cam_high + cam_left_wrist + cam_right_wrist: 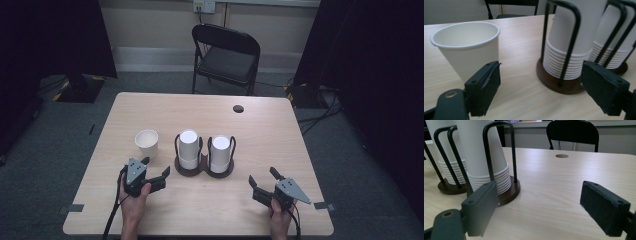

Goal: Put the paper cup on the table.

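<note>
A single white paper cup stands upright, mouth up, on the wooden table, left of a dark double cup holder. The holder carries two stacks of upside-down white cups inside black wire loops. My left gripper is open just in front of the single cup, and the left stack stands off to its right. My right gripper is open too, at the front right, apart from the holder; the nearer stack is ahead on its left.
A black folding chair stands behind the table's far edge. A round cable hole is in the table top at the back right. Dark curtains flank the room, and cables lie on the floor to the right.
</note>
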